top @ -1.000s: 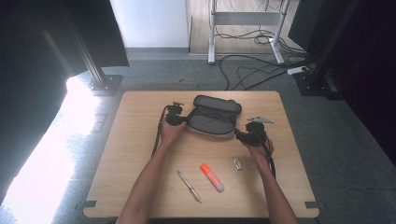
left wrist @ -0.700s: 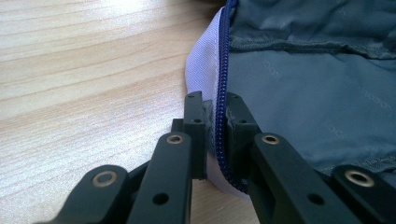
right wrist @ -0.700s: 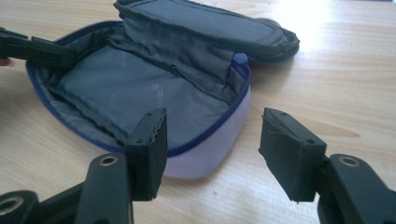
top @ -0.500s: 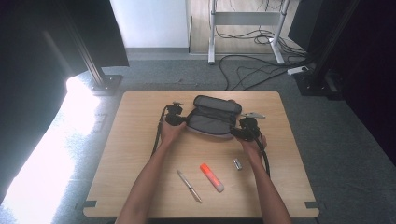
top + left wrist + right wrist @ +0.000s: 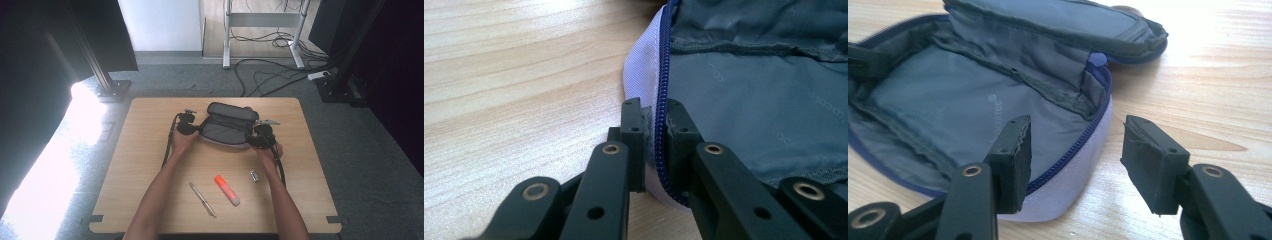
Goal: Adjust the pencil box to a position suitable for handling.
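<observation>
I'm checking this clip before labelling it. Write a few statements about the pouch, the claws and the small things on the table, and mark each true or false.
1. The pouch lies open on the table. True.
2. The left claw is shut on the pouch's zipper edge. True.
3. The right claw is clamped tight on the pouch. False: its jaws stand apart, one over the pouch's rim and one over bare table; they have just been closing, not yet pressing.
4. The orange marker lies inside the pouch. False: it lies on the table nearer the person, between the pen and a small silver thing.
5. The pouch lining is grey. True.
</observation>
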`<state>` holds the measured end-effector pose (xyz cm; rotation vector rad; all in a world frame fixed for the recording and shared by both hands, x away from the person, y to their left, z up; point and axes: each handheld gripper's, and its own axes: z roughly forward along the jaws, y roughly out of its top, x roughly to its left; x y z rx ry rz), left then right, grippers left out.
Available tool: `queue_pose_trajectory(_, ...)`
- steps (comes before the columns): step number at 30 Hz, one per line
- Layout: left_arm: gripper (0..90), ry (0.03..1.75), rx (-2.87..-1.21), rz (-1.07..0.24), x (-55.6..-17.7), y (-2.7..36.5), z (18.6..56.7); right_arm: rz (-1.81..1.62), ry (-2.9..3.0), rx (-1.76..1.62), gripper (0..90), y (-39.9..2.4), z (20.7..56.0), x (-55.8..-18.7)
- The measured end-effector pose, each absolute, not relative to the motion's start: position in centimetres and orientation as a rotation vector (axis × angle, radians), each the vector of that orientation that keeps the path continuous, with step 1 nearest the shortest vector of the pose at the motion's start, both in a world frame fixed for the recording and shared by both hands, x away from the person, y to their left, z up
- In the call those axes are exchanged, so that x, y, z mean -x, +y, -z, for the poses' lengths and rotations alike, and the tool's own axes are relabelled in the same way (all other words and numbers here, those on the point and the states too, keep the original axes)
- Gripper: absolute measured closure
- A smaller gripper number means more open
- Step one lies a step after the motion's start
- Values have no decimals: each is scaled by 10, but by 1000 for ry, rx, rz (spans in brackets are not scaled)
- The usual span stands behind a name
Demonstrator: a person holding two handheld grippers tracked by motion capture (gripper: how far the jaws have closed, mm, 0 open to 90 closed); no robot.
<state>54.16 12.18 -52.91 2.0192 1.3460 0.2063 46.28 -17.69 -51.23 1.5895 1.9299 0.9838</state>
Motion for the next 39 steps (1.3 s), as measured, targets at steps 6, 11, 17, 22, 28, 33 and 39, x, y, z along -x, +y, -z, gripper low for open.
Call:
queue_pose_trajectory(6, 818, 1346, -2017, -202, -541, 122, 530, -961, 1948, -1618, 488, -178, 521, -468)
queue_pose_trajectory(11, 817, 1343, -2011, -198, -541, 123, 530, -935, 1968, -1624, 534, -174, 525, -471)
queue_pose_trajectory(17, 821, 1335, -2017, -198, -541, 124, 531, -907, 1973, -1666, 646, -171, 527, -477)
queue_pose_trajectory(22, 829, 1327, -2018, -199, -540, 125, 532, -881, 1975, -1687, 771, -171, 530, -479)
queue_pose_trajectory(28, 851, 1313, -2030, -209, -540, 125, 531, -894, 1962, -1707, 845, -172, 530, -480)
queue_pose_trajectory(33, 860, 1294, -2042, -202, -539, 125, 529, -915, 1942, -1715, 863, -173, 529, -480)
queue_pose_trajectory(39, 863, 1285, -2019, -176, -538, 132, 526, -953, 1925, -1685, 866, -172, 524, -478)
